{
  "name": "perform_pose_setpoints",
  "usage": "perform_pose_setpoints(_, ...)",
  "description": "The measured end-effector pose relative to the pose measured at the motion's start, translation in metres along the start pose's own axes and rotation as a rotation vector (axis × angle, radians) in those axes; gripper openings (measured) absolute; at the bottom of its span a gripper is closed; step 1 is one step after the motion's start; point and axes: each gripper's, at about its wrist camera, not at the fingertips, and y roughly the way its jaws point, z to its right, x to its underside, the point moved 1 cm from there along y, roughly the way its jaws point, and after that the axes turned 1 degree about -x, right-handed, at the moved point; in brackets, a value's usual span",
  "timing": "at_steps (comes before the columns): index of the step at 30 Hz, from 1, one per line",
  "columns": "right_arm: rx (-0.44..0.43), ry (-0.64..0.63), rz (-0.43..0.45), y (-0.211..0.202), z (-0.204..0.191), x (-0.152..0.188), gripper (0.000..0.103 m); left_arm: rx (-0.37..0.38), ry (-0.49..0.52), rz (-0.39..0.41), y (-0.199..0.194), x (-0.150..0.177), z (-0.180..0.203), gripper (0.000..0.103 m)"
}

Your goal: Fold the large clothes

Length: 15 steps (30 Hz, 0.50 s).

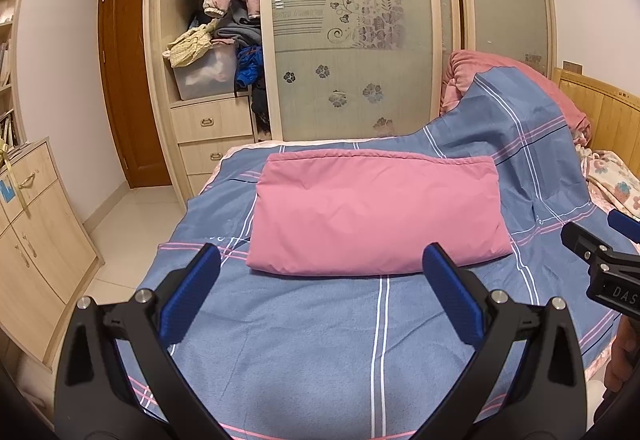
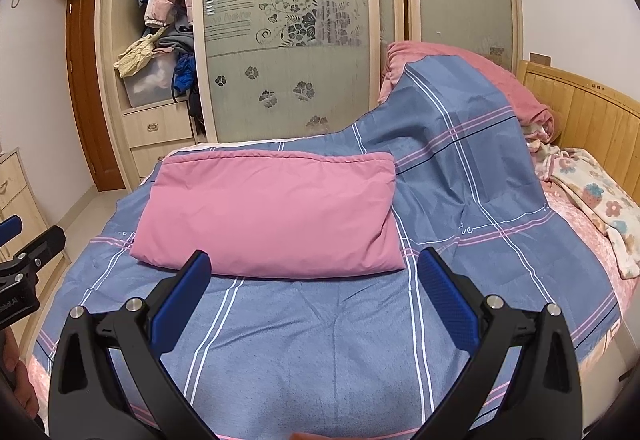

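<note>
Home bedroom: bed [image 1: 304,340], wardrobe [image 1: 352,40].

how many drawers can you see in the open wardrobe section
3. Top drawer under the storage bin, second drawer below it, and a third partly hidden by the bed. More may be hidden lower down.

Left view: looks forward along my left fingers [image 1: 202,272], from low over the near edge of the bed [image 1: 304,352], facing the wardrobe [image 1: 352,40].
Right view: looks forward along my right fingers [image 2: 438,276], same low height, same facing, set further right.
Nearness: both close to the sheet, with the pink bundle [image 1: 376,212] just past my fingertips.
Shared: bundle [image 2: 268,212], bed [image 2: 320,352], wardrobe [image 2: 288,32], headboard [image 2: 580,108].
Cross-sight: my right gripper [image 1: 596,256] shows at the left view's right edge; my left gripper [image 2: 28,248] at the right view's left edge.
</note>
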Motion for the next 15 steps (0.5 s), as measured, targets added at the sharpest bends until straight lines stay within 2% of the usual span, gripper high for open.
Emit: perform_pose_setpoints(15,0.019,-0.014,0.0,-0.0003,0.0006,0.0024,0.102,0.021,-0.006,-0.016,0.0033,-0.0033,-0.0012,0.101)
